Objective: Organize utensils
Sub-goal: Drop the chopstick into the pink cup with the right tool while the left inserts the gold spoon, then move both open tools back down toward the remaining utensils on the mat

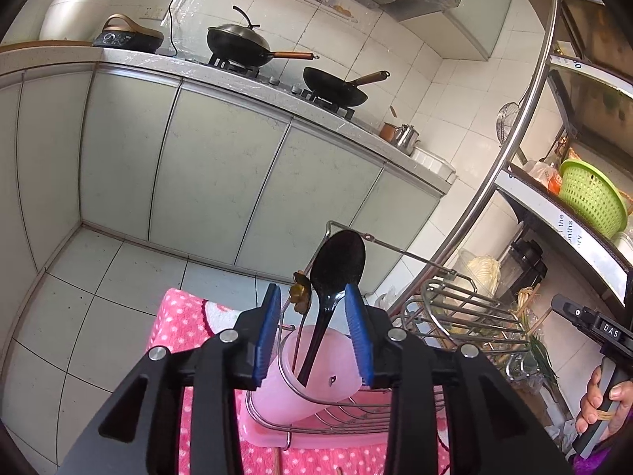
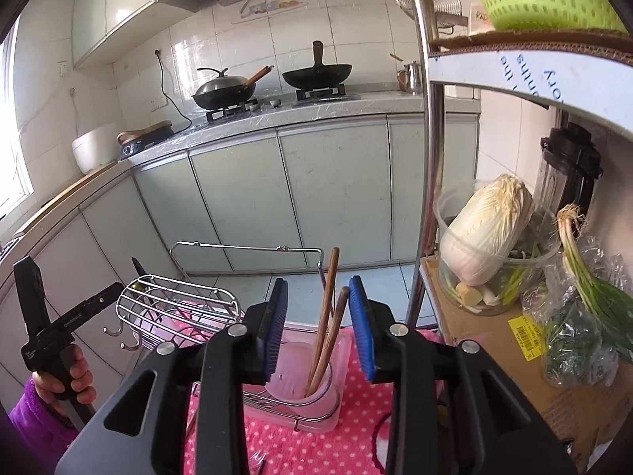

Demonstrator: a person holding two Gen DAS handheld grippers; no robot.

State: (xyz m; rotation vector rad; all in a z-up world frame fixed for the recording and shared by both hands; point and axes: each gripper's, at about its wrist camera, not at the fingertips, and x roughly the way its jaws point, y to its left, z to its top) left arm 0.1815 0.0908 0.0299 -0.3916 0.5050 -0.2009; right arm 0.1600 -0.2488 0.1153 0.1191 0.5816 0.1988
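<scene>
In the left wrist view a black spoon (image 1: 336, 269) stands upright in a pink plastic cup (image 1: 316, 380) held in a wire rack (image 1: 455, 312). A small brass-topped utensil (image 1: 299, 291) stands beside it. My left gripper (image 1: 312, 308) is open, its blue pads either side of the spoon handle without touching. In the right wrist view two wooden chopsticks (image 2: 328, 316) stand in a second pink cup (image 2: 300, 376) of the same rack (image 2: 178, 301). My right gripper (image 2: 318, 304) is open, with its right pad close to one chopstick's top.
The rack stands on a pink polka-dot cloth (image 2: 356, 415). A steel shelf post (image 2: 429, 158) rises at the right, with cabbage in a clear bowl (image 2: 486, 237) and a green basket (image 1: 589, 198). Counter with two woks (image 1: 237, 45) lies behind.
</scene>
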